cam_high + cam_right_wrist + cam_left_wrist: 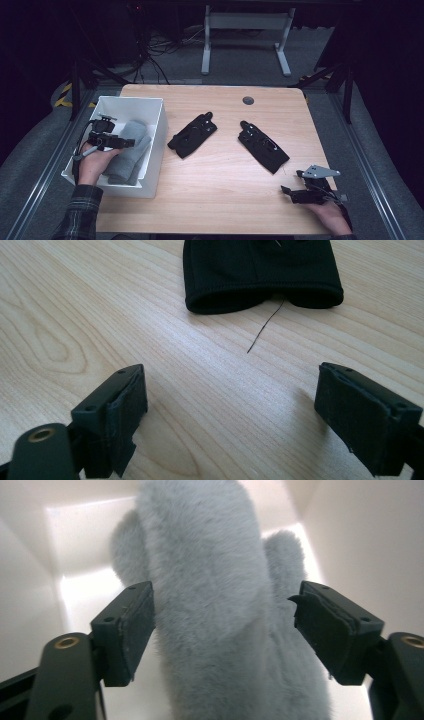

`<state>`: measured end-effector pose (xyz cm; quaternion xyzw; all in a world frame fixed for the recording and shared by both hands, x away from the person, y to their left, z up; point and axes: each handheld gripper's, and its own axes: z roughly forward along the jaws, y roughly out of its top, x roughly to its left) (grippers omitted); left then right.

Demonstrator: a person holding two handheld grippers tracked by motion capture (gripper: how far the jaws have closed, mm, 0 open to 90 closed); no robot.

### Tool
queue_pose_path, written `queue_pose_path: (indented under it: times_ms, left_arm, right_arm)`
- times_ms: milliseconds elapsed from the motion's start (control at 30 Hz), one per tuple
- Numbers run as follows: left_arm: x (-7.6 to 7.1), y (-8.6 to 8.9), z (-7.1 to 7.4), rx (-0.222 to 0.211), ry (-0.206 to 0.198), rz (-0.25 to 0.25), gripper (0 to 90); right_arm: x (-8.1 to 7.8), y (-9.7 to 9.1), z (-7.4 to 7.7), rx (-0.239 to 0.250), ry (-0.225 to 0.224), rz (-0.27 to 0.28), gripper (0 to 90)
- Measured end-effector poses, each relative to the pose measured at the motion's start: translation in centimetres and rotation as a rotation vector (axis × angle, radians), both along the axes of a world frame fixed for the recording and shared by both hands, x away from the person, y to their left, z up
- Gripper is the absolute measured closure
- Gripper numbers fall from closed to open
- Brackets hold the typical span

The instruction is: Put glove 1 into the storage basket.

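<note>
Work in hand: grey mittens [129, 152] going into the white bin [159, 131] at the tabletop's left edge; two black gloves on the bare wood.
Left gripper [131, 143]: inside the bin, over the mittens; jaws spread. In the left gripper view the top mitten [210, 605] lies between the pads, the left pad [134, 625] brushing the fur, the right one standing clear. Judged released, not held.
Mitten axis: lengthwise along the bin, cuff toward the near edge, tips toward the far wall; running straight away between the jaws.
Right gripper [286, 191]: low at the near right corner of the tabletop, jaws wide apart, nothing between them.
Nearer black glove [263, 146]: right of centre, lying on a slant, fingers toward the far edge, cuff toward the near right corner.
Key relation: cuff opening [262, 290] straight ahead of the right jaws and apart from them, with a loose thread trailing on the wood; long axis roughly in line with the gripper's reach.
Other black glove [192, 135]: centre-left, just beside the bin's right wall, closer to the left hand.
Nearer hand: right for the right-hand glove, left for the one beside the bin.
</note>
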<state>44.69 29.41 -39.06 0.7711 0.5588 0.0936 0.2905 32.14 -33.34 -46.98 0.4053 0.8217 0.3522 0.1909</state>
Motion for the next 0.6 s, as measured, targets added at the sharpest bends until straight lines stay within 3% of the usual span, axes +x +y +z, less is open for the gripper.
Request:
queue_pose_path:
  times_ms: [333,600]
  left_arm:
    - [-1.0,-1.6,4.1,-0.053,-0.099,-0.069,23.0]
    - [-2.1,-4.1,6.9,-0.107,-0.174,-0.154,22.3]
  right_arm:
    - [0.0,0.0,0.0,0.000,0.000,0.000,13.9]
    - [0.0,0.0,0.0,0.000,0.000,0.000,13.9]
